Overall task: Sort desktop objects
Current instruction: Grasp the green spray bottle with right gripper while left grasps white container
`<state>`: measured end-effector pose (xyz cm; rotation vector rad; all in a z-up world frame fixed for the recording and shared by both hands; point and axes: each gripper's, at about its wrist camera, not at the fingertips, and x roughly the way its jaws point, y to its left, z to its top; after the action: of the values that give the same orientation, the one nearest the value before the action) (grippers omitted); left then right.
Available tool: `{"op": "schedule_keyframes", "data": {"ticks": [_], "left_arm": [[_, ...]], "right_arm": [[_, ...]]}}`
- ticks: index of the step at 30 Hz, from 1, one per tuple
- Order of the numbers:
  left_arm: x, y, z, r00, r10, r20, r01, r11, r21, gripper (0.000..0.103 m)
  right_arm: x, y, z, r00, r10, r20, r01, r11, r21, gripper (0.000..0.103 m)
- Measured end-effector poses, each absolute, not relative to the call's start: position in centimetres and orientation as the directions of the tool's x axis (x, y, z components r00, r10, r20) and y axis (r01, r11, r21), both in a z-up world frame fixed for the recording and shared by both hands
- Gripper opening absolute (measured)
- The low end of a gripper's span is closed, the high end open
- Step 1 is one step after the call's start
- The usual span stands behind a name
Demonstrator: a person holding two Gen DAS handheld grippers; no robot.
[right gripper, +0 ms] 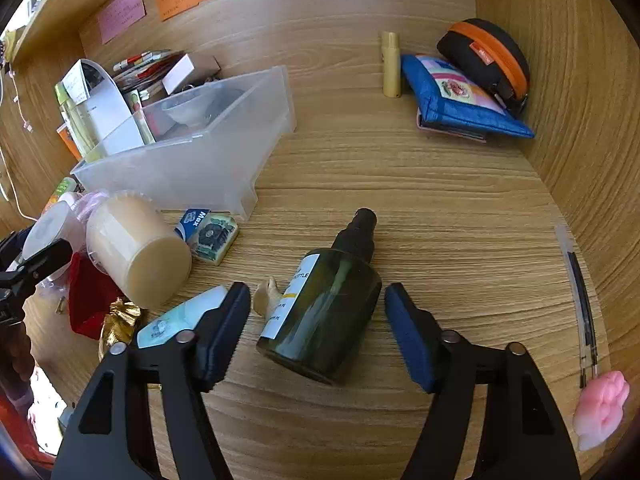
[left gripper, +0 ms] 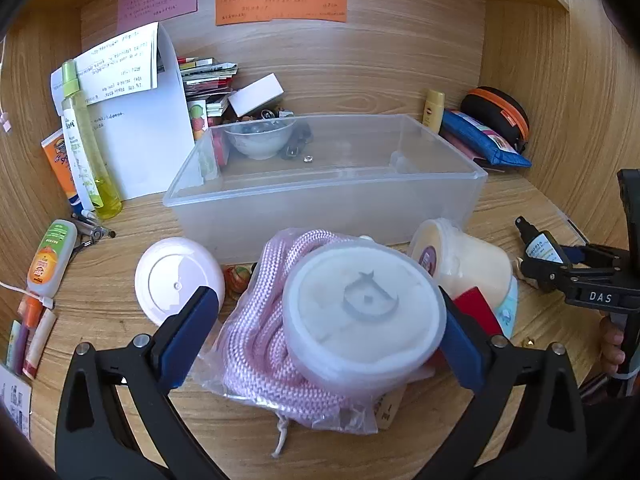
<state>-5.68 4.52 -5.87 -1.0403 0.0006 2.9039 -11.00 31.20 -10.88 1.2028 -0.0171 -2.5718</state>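
While left gripper (left gripper: 328,332) jaws sit apart around white round container (left gripper: 362,312) at 6 o'clock of clear bin (left gripper: 324,196), right gripper (right gripper: 316,332) gapes around dark spray bottle (right gripper: 324,312).

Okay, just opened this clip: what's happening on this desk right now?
A person is sorting desk clutter with tongs in each hand. The left tongs are open around a round translucent container resting on a bag of pink rope, with only the right pad near its side. The right tongs are open on either side of a dark green spray bottle lying on the wooden desk, not yet gripping it. The clear plastic bin behind looks mostly empty.
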Motion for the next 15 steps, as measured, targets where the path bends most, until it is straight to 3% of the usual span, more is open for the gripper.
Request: {"op": "schedule_keyframes", "data": {"ticks": [4, 9, 11, 13, 15], "left_arm": [[-6.00, 4.76, -5.85, -0.771, 0.072, -0.632, -0.077, -0.997, -0.020, 0.086], [-6.17, 4.93, -5.75, -0.780, 0.065, -0.622, -0.083, -0.997, 0.000, 0.080], [-6.17, 4.98, -5.57, -0.787, 0.064, -0.614, -0.088, -0.996, 0.008, 0.070], [-6.21, 4.93, -5.47, -0.789, 0.071, -0.611, -0.094, -0.996, 0.005, 0.065], [-6.34, 4.64, -5.44, -0.788, 0.081, -0.610, -0.096, -0.995, -0.008, 0.065]], "right_arm": [[-11.29, 31.37, -11.03, -0.602, -0.273, -0.751, 0.259, -0.956, 0.140, 0.052], [-11.50, 31.43, -11.04, -0.599, -0.274, -0.753, 0.253, -0.956, 0.146, 0.048], [-11.48, 31.41, -10.99, -0.597, -0.278, -0.752, 0.251, -0.956, 0.154, 0.046], [-11.52, 31.47, -10.85, -0.594, -0.289, -0.751, 0.253, -0.953, 0.167, 0.038], [-11.46, 31.50, -10.74, -0.602, -0.280, -0.748, 0.249, -0.956, 0.157, 0.038]]}}
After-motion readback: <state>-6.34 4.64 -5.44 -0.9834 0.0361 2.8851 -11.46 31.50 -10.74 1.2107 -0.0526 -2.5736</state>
